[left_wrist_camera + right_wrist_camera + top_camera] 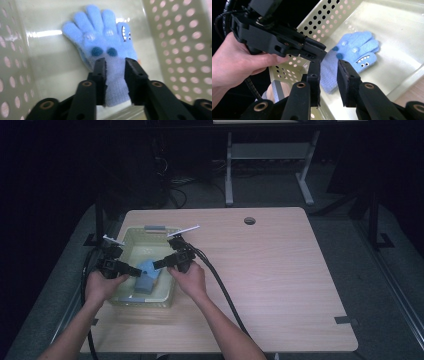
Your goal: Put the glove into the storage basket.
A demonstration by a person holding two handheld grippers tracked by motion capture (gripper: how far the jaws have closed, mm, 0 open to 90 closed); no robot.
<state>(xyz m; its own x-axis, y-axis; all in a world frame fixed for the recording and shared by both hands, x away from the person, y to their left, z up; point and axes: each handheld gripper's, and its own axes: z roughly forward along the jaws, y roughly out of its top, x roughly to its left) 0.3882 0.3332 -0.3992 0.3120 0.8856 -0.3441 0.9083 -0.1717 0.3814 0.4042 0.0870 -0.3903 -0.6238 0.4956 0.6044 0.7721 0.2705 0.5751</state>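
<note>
The basket (172, 265) has tall holey walls all around, so the only way in is from the top. Inside, the left gripper (136, 271) and right gripper (156, 265) crowd over the blue glove (147, 276). The table (270, 270) to the right is wide and bare.

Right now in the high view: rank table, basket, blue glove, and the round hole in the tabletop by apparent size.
1. table
2. basket
3. blue glove, partly covered by the jaws of both grippers
4. round hole

The glove lies in the basket, both nearer the camera than the hole; the order is clear anyway.
</note>
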